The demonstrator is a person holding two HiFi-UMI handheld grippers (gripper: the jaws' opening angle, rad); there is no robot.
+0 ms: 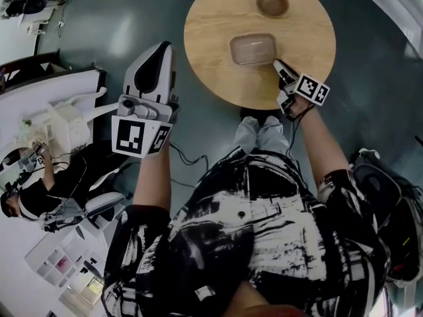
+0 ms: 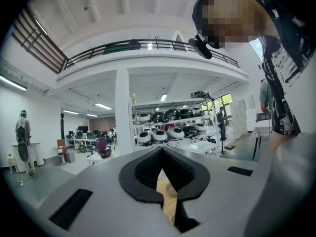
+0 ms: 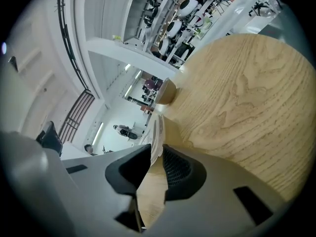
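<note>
A round wooden table point(image 1: 211, 32) carries a clear plastic container point(image 1: 252, 49) and a small brown bowl point(image 1: 272, 3). My right gripper point(image 1: 278, 64) reaches over the table's near edge to the container's front right corner. In the right gripper view the right gripper point(image 3: 157, 149) is shut on the container's thin clear rim point(image 3: 157, 125), with the bowl point(image 3: 165, 92) beyond it on the table point(image 3: 237, 93). My left gripper point(image 1: 160, 47) hangs raised over the floor left of the table. Its pads meet at the tip and hold nothing point(image 2: 162, 152).
A person point(image 1: 26, 197) sits at white desks with cables and small trays at the left. A dark bag point(image 1: 386, 197) lies on the floor at the right. The left gripper view shows shelves of white rounded units point(image 2: 168, 132) and a standing person point(image 2: 22, 137).
</note>
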